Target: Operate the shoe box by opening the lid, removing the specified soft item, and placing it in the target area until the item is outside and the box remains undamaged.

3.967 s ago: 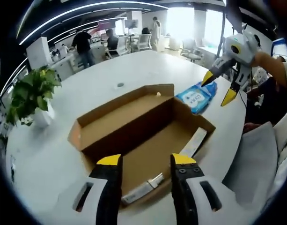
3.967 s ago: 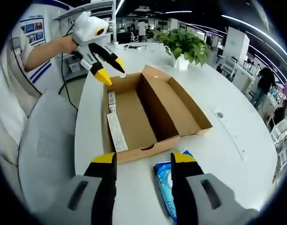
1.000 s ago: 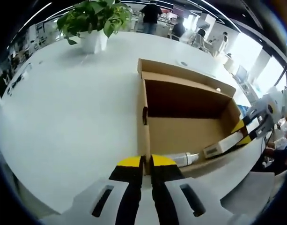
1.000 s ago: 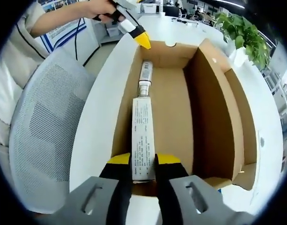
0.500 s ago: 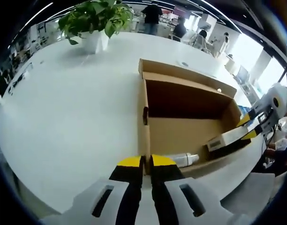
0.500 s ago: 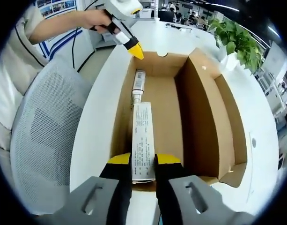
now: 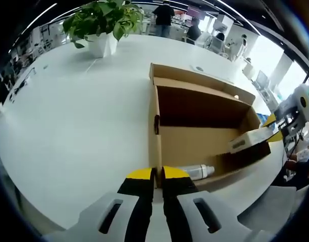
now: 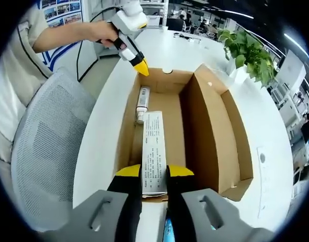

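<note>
An open-plan office with desks and standing people is seen beyond a large white table [image 7: 68,111], on which a potted plant [image 7: 101,22] is set at the upper left of the left gripper view. An open cardboard shoe box [image 7: 194,126] is laid at the centre of that view, its hinged lid [image 8: 230,136] folded flat to the right in the right gripper view. The left gripper [image 7: 156,176] is seen at the bottom centre, its jaws closed on the near wall of the box. A long white carton [image 8: 154,154] is clamped between the jaws of the right gripper [image 8: 154,174] and held above the box floor. A small bottle [image 8: 141,103] is left lying inside the box, by the far wall. A grey mesh chair [image 8: 48,151] is seen at the left.
</note>
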Available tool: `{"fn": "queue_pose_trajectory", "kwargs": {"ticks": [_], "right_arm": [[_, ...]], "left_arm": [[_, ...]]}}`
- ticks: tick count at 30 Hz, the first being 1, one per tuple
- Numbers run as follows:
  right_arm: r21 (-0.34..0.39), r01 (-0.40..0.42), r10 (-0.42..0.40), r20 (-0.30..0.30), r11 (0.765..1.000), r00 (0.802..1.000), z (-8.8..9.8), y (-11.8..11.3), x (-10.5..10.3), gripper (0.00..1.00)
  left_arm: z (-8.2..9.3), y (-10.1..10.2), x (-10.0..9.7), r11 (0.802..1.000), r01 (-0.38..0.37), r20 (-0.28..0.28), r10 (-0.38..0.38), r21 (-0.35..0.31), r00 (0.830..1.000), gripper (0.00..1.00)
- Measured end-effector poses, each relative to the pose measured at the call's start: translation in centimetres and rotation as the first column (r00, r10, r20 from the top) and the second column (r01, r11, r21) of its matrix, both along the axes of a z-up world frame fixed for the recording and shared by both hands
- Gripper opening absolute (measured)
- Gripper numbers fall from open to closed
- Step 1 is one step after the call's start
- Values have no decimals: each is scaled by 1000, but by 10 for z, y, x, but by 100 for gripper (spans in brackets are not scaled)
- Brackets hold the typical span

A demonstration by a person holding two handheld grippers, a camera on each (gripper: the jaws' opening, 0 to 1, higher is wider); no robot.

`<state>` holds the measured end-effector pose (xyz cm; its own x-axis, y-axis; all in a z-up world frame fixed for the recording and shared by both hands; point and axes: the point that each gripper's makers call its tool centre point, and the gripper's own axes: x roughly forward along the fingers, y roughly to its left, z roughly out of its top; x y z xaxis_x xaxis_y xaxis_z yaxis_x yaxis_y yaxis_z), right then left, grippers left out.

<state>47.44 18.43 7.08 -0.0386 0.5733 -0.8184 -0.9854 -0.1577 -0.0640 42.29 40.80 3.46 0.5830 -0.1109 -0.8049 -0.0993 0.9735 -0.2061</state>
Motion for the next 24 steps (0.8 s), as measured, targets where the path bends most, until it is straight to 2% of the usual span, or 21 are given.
{"fn": "queue_pose_trajectory", "kwargs": {"ticks": [14,24], "right_arm": [[46,32,-33,9,998,999,32,-7,12,15],[68,79,-81,20,995,997,52,-27,28,15]], "left_arm": [[0,-1,0,1000,4,-5,-4,1,1000,2],[0,-2,0,1000,2,-6,-2,-5,1000,3]]}}
